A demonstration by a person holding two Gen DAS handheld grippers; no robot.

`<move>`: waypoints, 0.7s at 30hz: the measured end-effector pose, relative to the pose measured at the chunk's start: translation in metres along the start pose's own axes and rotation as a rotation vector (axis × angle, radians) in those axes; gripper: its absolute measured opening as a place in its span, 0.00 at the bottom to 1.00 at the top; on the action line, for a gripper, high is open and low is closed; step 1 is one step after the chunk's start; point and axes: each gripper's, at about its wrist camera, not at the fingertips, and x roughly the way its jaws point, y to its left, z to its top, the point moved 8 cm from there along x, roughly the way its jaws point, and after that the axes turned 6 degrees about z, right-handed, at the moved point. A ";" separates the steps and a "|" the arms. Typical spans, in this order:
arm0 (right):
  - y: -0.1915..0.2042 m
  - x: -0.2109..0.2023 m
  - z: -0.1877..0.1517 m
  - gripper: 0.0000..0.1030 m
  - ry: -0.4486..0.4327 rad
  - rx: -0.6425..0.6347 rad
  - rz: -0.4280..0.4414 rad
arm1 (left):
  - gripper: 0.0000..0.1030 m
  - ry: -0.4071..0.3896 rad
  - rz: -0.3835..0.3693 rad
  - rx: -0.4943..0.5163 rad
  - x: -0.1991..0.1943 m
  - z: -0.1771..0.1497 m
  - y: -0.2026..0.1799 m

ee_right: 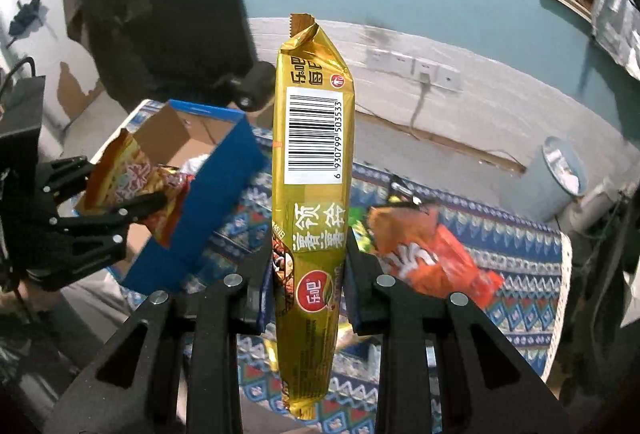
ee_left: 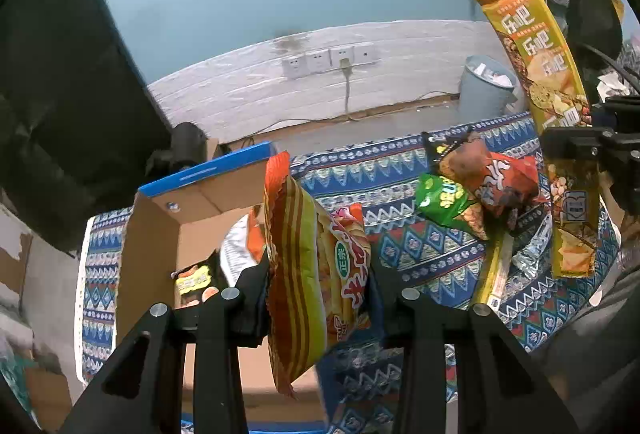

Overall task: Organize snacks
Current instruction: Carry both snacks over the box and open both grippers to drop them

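Table [ee_left: 400, 170], patterned blue cloth on top, spreads out ahead of and below both tongs. Cardboard box [ee_left: 160, 234], blue outside, open top, sits ahead-left of the left tongs [ee_left: 320, 286]; in the right wrist view the box [ee_right: 216, 174] is between the two tongs, a few packets visible inside it. Gold biscuit pack [ee_right: 312, 194]: long, upright, barcode facing the camera, clamped low down between the right tongs [ee_right: 308, 274], most of its length sticking up past the tips. From the left wrist view the same pack [ee_left: 536, 74] hangs in the air to the right, above the table. Striped orange-yellow chip bag [ee_left: 316, 266]: pinched by the left tongs at mid-body, held edge-on, off the table, just right of the box wall. Right wrist view shows it [ee_right: 132, 186] at the box's near edge. Loose pile ahead-right of the left tongs, on the cloth: orange snack bag [ee_left: 496, 178] lying on top of a green snack bag [ee_left: 444, 202], touching.
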 end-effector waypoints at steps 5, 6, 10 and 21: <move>0.025 0.013 0.017 0.26 0.000 -0.032 0.034 | 0.38 -0.010 0.013 -0.033 -0.003 -0.005 0.023; 0.029 0.015 0.020 0.26 0.001 -0.036 0.041 | 0.38 -0.008 0.015 -0.042 -0.003 -0.006 0.028; 0.050 0.025 0.033 0.26 0.000 -0.058 0.071 | 0.38 -0.010 0.034 -0.070 -0.004 -0.009 0.050; 0.111 0.059 0.067 0.26 0.021 -0.110 0.162 | 0.38 -0.007 0.108 -0.130 -0.001 -0.023 0.105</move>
